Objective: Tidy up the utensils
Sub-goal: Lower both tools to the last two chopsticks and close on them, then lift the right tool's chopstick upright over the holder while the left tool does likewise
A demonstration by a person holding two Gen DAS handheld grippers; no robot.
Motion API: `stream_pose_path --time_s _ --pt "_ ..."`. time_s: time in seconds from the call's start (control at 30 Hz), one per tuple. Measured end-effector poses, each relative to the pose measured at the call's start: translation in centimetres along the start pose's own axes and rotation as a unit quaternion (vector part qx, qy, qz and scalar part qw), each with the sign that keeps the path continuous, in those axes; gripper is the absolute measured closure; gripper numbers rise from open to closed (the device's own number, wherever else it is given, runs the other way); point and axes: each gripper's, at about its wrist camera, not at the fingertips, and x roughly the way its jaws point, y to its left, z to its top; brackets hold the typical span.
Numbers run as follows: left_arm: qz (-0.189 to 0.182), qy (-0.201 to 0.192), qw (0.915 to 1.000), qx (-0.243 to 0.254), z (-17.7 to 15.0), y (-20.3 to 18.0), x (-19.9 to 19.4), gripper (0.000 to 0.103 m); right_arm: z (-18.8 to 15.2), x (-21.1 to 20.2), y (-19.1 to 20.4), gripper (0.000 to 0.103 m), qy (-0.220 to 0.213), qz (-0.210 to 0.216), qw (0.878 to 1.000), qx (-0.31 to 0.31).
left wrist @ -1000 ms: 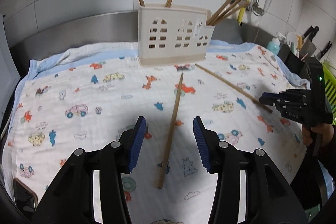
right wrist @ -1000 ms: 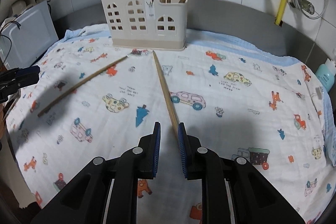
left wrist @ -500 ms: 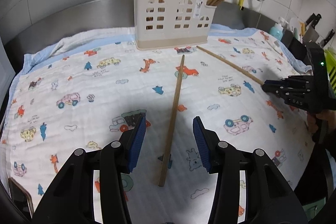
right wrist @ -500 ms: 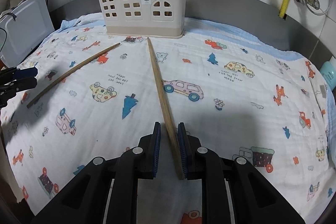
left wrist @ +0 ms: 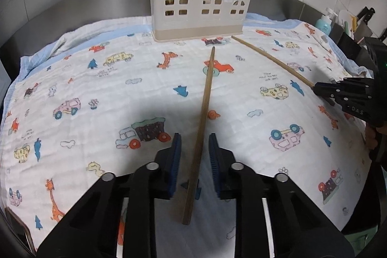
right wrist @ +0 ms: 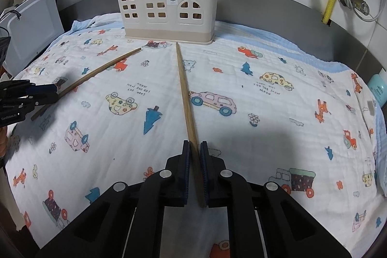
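1. Wooden chopsticks lie well apart on the printed cloth [left wrist: 101, 88] covering the counter, thin ends toward the beige holder [left wrist: 198, 1], which stands at the back with other chopsticks inside.
2. Left claw [left wrist: 193, 156]: spread, pads either side of the left chopstick [left wrist: 205, 103] with clear gaps. Nothing is gripped.
3. Right claw [right wrist: 194, 161]: narrowed around the thick end of the right chopstick [right wrist: 185, 88]. Pads look nearly touching the wood; firm contact cannot be confirmed.
4. Likely faults:
   - A grip so near the end leaves a long overhang; the stick may pivot or droop on lifting.
   - Pads may snag the soft cloth and drag it.
   - A tilted tip may strike the holder rim instead of entering a compartment.
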Motion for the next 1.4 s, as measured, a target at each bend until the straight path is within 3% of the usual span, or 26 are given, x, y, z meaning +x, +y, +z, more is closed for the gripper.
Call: stream_pose_path --time_s 0.4,0.63,1.03,1.4 --pt "0.025 -0.001 0.9995 0.02 0.1 -0.9 0.4 0.095 0.0 0.1 0.0 0.095 -0.001 -0.003 1.0 0.007" --pt "0.009 -0.006 0.9999 -0.008 0.6 -0.2 -0.6 0.097 0.3 -1.2 0.5 0.096 -0.014 -0.001 1.0 0.008" --pt "-0.033 -0.085 0.995 -0.041 3.6 0.5 -6.7 0.098 3.2 -7.9 1.9 0.097 -0.098 -0.002 0.995 0.006" --pt "-0.045 -0.113 0.9922 -0.03 6.1 0.4 -9.2 0.098 8.3 -12.8 3.4 0.097 -0.147 0.006 0.989 -0.009"
